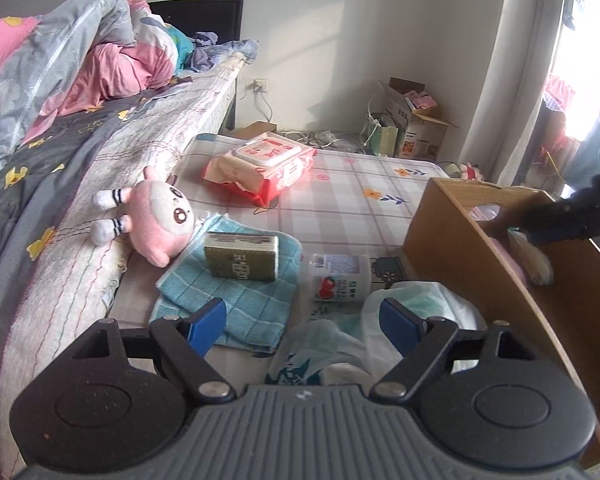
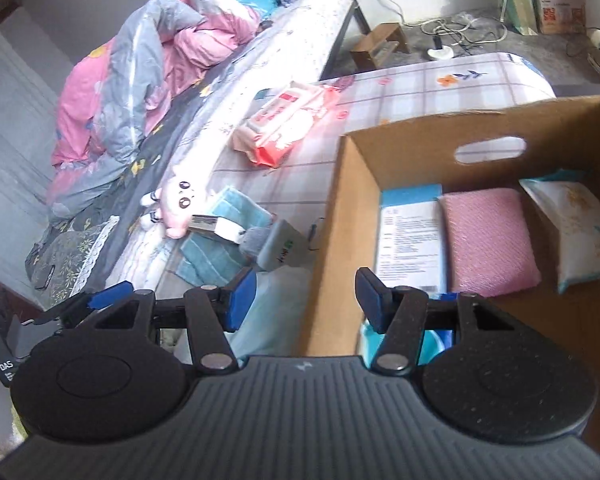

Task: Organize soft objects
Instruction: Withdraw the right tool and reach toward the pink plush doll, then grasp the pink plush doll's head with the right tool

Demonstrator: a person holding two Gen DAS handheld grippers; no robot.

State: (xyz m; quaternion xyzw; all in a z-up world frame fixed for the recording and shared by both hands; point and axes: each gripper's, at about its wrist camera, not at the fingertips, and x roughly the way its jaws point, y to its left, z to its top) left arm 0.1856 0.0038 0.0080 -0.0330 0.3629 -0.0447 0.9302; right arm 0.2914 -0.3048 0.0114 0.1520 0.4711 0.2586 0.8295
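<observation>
Waiting on the checked mattress just beside the bed, the pink plush toy [image 1: 160,220] leans against the bedside, near a blue cloth [image 1: 236,296] bearing a green packet [image 1: 242,256]. The left gripper [image 1: 304,320] hangs over them with jaws apart and empty, likely choosing. The right gripper [image 2: 306,296], also open and empty, hovers at the cardboard box [image 2: 340,208], where soft packs lie sorted.

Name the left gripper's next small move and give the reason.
Probably ease the left gripper forward and down onto the crumpled white plastic pack just beyond its tips: its jaws stand open and empty, the pack lies beside the cardboard box, and three soft packs already sit inside.
</observation>
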